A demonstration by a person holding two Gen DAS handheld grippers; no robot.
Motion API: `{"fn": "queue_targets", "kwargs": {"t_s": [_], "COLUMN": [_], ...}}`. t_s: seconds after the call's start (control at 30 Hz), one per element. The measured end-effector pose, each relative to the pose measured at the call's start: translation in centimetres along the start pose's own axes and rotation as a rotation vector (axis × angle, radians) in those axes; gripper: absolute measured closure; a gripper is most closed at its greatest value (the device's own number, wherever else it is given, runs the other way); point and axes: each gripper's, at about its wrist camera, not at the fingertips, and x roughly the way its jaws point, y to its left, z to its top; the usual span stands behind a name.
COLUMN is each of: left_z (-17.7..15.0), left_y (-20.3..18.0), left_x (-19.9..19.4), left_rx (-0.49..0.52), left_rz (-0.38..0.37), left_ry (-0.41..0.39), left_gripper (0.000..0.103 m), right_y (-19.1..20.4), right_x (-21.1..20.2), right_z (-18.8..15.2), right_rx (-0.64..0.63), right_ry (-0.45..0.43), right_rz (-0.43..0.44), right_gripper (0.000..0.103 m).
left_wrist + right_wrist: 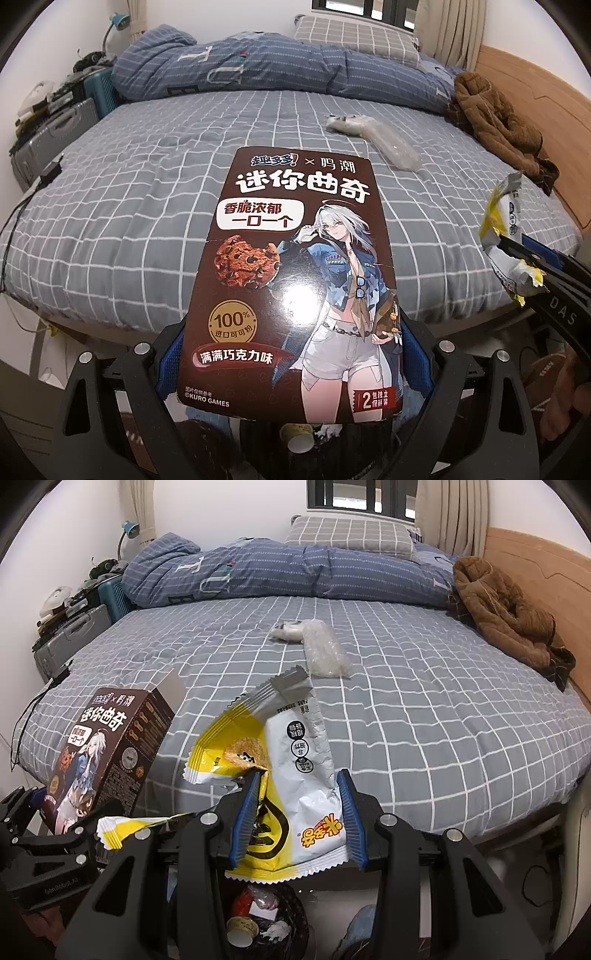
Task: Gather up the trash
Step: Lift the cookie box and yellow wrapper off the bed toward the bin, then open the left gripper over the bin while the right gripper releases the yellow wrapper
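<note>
A bedside clean-up, both hands loaded over the trash bin (266,919) at the foot of the bed (424,716). On the left, the left gripper (291,354) clamps a brown cookie box (295,280) across its width, jaws spread wide to span it. To its right, the right gripper (299,819) pinches a crumpled yellow-and-white snack wrapper (295,775) between blue pads (243,819), jaws part-closed on the thin foil. Both items hang past the mattress edge, apparently so they can be dropped straight into the bin below. Farther right, a clear plastic wrapper (325,650) and a white wad (288,631) lie uncollected on the checked sheet. The right wrist view reveals the box's open flap and side panel; the left wrist view shows only its printed front.
</note>
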Motion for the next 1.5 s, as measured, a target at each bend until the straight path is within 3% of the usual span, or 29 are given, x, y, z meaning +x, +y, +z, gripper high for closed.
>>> {"fn": "queue_targets", "kwargs": {"t_s": [1.1, 1.5], "left_z": [-7.9, -10.1], "left_y": [-0.8, -1.0], "left_x": [-2.7, 2.5], "left_rx": [-0.014, 0.001], "left_rz": [-0.005, -0.007], "left_ry": [0.142, 0.254], "left_gripper": [0.014, 0.014], "right_y": [1.0, 0.9], "right_x": [-2.3, 2.2], "right_z": [-8.3, -11.2], "right_rx": [0.010, 0.005], "right_ry": [0.156, 0.287], "right_rz": [0.016, 0.022], "right_gripper": [0.062, 0.062]}}
